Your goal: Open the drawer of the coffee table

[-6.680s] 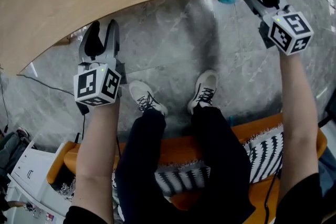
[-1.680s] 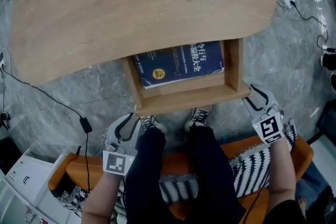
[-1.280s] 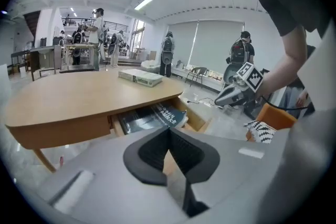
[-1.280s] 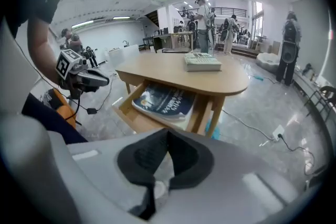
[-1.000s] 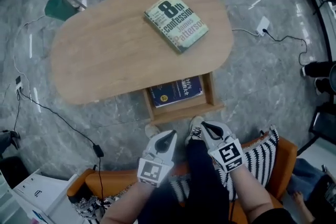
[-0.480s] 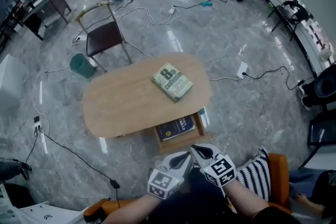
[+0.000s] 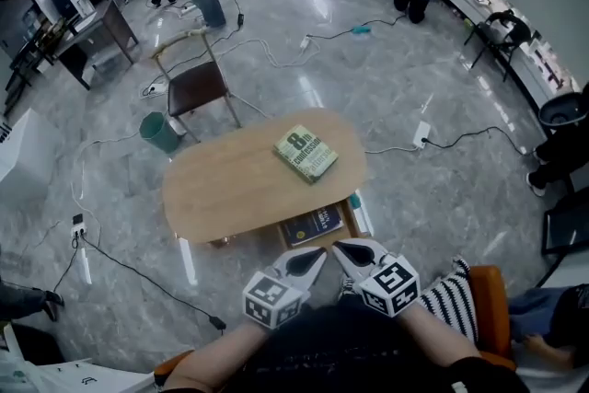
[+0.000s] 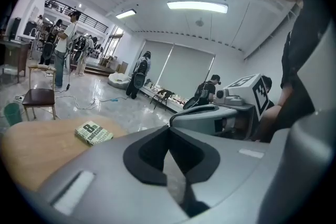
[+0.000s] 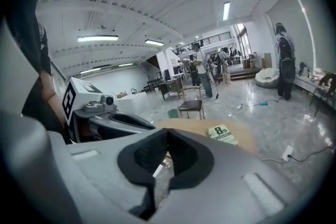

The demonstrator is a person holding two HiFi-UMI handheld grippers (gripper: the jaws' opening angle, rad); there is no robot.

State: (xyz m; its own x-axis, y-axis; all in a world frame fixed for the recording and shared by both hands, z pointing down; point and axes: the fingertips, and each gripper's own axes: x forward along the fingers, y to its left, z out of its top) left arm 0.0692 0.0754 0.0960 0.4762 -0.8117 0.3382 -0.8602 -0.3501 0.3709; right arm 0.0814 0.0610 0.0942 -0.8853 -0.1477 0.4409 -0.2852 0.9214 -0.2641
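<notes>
The coffee table [image 7: 248,189] sat out on the open floor, well below the camera. Its drawer [image 7: 355,214] stuck out on the near side, open far enough to show the blue book [image 7: 313,224] lying inside, and a paperback [image 7: 306,153] lay on top. The left gripper [image 7: 316,254] and right gripper [image 7: 341,247] hung side by side close to the body, jaws closed on nothing. My guess: job done, nothing left to grab.
</notes>
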